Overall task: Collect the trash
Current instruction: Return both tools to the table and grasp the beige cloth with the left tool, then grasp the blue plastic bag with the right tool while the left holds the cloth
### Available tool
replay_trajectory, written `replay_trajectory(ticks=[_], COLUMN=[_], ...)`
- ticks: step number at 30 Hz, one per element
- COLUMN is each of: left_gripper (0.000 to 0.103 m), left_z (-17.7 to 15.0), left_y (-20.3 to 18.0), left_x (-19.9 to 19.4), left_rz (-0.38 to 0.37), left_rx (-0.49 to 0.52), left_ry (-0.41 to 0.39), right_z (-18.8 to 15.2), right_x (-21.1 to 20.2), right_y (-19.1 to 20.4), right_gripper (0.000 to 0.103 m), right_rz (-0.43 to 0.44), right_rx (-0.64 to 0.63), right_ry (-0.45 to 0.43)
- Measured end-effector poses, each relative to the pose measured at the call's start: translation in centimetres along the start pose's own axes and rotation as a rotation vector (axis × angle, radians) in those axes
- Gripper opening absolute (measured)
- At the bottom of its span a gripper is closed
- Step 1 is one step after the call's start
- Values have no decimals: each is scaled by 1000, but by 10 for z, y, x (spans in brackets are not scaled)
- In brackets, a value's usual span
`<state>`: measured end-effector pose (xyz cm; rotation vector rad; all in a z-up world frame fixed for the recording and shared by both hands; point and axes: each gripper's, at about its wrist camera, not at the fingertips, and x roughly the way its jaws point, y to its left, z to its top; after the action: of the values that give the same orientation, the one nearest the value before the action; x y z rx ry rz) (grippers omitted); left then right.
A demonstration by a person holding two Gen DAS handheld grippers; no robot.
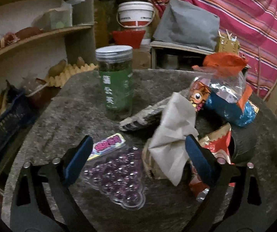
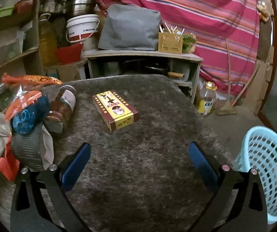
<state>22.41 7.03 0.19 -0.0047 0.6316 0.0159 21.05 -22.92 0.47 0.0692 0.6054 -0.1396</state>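
Observation:
My left gripper (image 1: 138,154) is open over a grey furry table top (image 1: 76,112). Between its fingers lie a clear blister pack of purple beads (image 1: 117,176) and a crumpled beige paper (image 1: 173,135). A red snack wrapper (image 1: 217,147) lies by the right finger. A clear bag of shiny wrappers (image 1: 221,92) lies behind. My right gripper (image 2: 139,160) is open and empty above the bare table (image 2: 148,154). A red and yellow box (image 2: 115,110) lies ahead of it. The trash pile (image 2: 22,116) is at its left.
A green-labelled jar (image 1: 117,83) stands upright on the table. A jar (image 2: 65,104) lies tilted by the pile. A light blue mesh basket (image 2: 267,170) stands off the table's right edge. Shelves (image 1: 32,38), a white bucket (image 2: 82,29) and a striped cloth (image 2: 196,19) are behind.

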Motion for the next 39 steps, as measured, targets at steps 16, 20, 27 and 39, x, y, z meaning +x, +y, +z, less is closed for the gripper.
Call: replay_trajectory(ticks=[16, 20, 27, 39], left_gripper=[9, 9, 9, 9], left_z=[-3, -1, 1, -5], left_y=[-24, -17, 1, 9], left_x=[-23, -42, -56, -40], left_rz=[-46, -26, 2, 8], left_rx=[100, 94, 61, 75], left_ry=[-44, -83, -105, -56], right_z=[-6, -5, 0, 11], right_x=[-13, -16, -20, -3], right_y=[39, 51, 85, 154], right_gripper=[99, 99, 99, 80], right_rz=[15, 62, 157, 214], right_rx=[-157, -162, -157, -218], right_ry=[-32, -27, -41, -58])
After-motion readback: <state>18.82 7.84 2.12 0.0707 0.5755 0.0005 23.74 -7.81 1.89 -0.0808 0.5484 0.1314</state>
